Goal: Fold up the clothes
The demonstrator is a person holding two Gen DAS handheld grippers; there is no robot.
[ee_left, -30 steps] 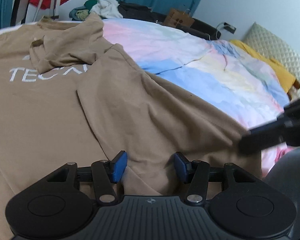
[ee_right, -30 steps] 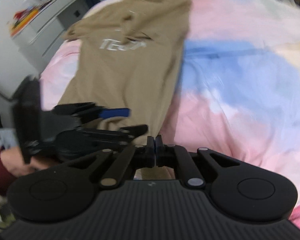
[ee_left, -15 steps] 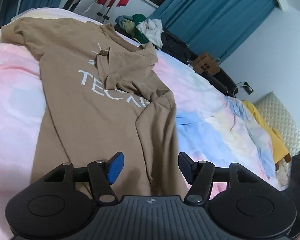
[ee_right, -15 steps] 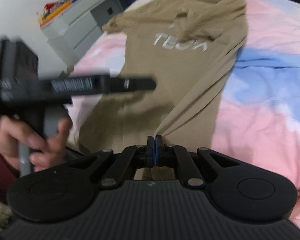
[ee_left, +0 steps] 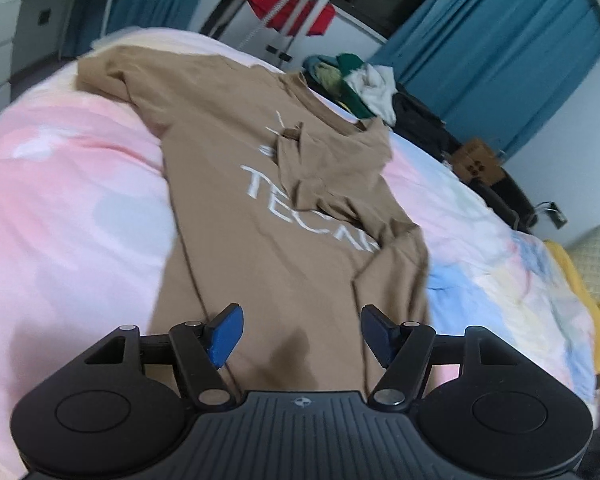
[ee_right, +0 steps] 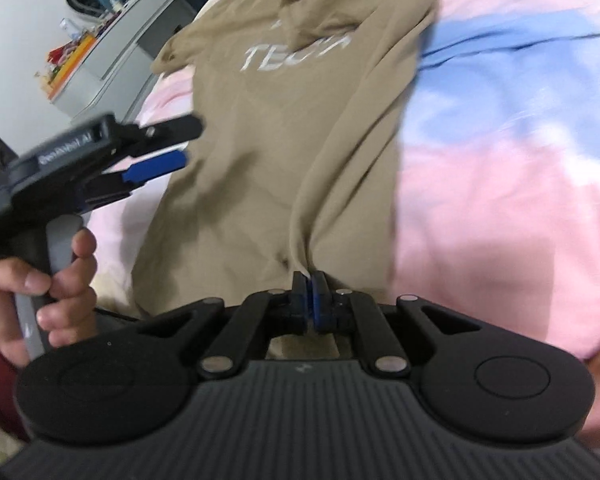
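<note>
Right gripper [ee_right: 310,294] pinches the tan T-shirt [ee_right: 268,120] at its near hem, left gripper [ee_left: 300,334] gaping empty above; soft, limp cloth, best gripped at hem corners.

Bedroom with a pastel bed and teal curtains

A bed [ee_left: 80,200] under a pink and blue cover fills the middle; teal curtains [ee_left: 512,52] hang at 1 o'clock beside a pale wall [ee_left: 580,120], a drying rack [ee_left: 296,4] stands at 12, a heap of laundry [ee_left: 360,84] lies behind the bed, and grey drawers [ee_right: 112,56] sit at 10 o'clock in the right wrist view.
</note>
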